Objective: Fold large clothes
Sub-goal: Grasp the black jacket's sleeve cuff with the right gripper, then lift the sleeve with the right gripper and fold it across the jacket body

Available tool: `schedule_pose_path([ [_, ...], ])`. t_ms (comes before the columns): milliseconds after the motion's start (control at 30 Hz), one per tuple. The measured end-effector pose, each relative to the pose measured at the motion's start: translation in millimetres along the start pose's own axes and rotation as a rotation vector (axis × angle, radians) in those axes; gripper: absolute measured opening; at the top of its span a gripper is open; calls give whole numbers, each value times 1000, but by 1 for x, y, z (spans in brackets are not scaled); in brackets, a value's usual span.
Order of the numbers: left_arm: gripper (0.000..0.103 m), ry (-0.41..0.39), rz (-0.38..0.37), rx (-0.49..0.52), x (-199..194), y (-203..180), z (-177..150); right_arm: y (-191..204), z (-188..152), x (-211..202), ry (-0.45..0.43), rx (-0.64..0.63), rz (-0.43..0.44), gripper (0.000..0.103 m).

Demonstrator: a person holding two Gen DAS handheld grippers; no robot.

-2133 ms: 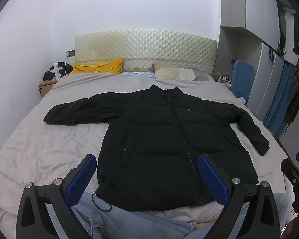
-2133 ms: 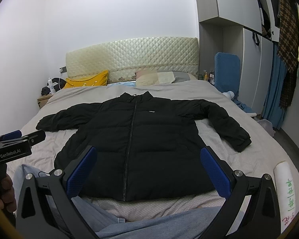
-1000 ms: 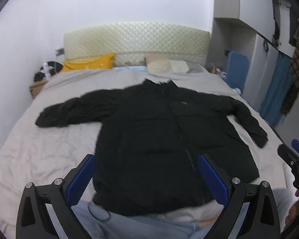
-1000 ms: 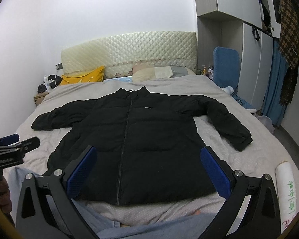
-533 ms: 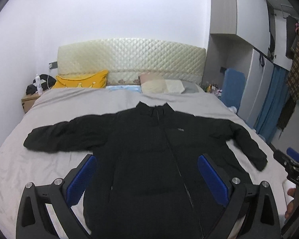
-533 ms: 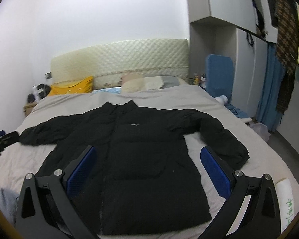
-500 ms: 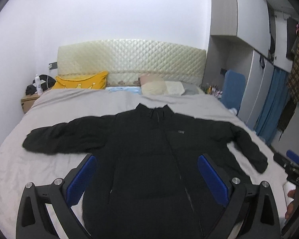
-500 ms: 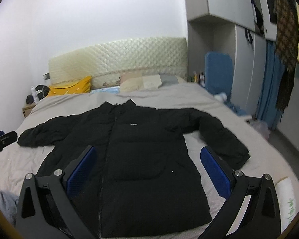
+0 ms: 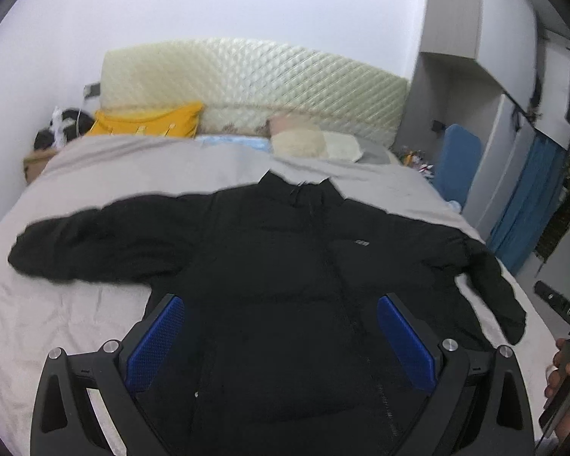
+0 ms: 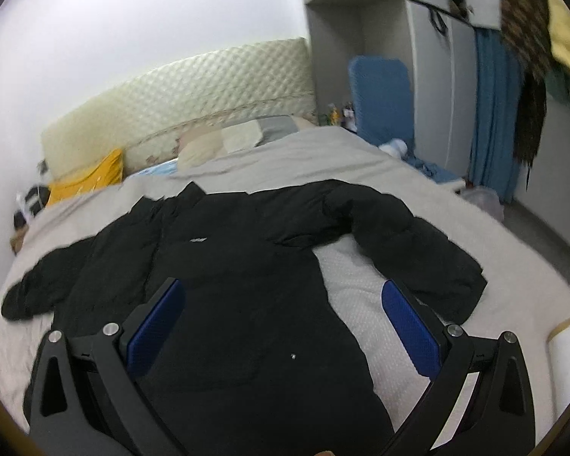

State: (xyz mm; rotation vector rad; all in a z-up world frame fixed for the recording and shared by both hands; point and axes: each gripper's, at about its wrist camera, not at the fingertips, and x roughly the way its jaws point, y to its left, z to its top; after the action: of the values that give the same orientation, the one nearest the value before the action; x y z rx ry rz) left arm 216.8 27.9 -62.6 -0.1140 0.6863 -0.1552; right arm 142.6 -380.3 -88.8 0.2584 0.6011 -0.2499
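Observation:
A black puffer jacket [image 9: 269, 266] lies flat, front up and zipped, on the grey bed [image 9: 57, 315], both sleeves spread out sideways. It also shows in the right wrist view [image 10: 247, 266]. My left gripper [image 9: 281, 326] is open and empty, hovering above the jacket's lower body. My right gripper [image 10: 283, 319] is open and empty, above the jacket's lower right side, near the right sleeve [image 10: 418, 250]. The right gripper's body shows at the right edge of the left wrist view [image 9: 562, 311].
A quilted headboard [image 9: 247, 76], a yellow pillow [image 9: 148, 123] and beige pillows [image 9: 307, 142] are at the bed's far end. A nightstand [image 9: 38, 159] stands far left. A blue chair [image 10: 380, 91], wardrobe and blue curtain [image 10: 494, 114] stand right. A white roll [image 10: 566, 364] lies at the bed's right edge.
Both grippers moved forward over the jacket, so it looks closer and larger. The right view has swung and tilted toward the right sleeve. The jacket has not moved.

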Motion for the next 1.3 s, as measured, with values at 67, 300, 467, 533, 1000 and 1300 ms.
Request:
schedule_pose_path([
  [67, 102, 16, 12, -18, 13, 8, -5, -11, 3, 11, 1, 22, -39, 103],
  [300, 102, 89, 37, -90, 42, 37, -33, -54, 22, 40, -33, 183, -100, 103],
  [467, 102, 86, 68, -80, 40, 34, -42, -82, 32, 68, -31, 225, -146, 103],
  [533, 102, 73, 58, -88, 37, 33, -42, -101, 30, 86, -5, 287, -144, 103],
  [1000, 102, 79, 70, -102, 43, 27, -49, -176, -50, 164, 263, 846, 100, 103],
  [1300, 102, 98, 64, -135, 58, 30, -53, -211, -66, 173, 140, 1159, 167, 103],
])
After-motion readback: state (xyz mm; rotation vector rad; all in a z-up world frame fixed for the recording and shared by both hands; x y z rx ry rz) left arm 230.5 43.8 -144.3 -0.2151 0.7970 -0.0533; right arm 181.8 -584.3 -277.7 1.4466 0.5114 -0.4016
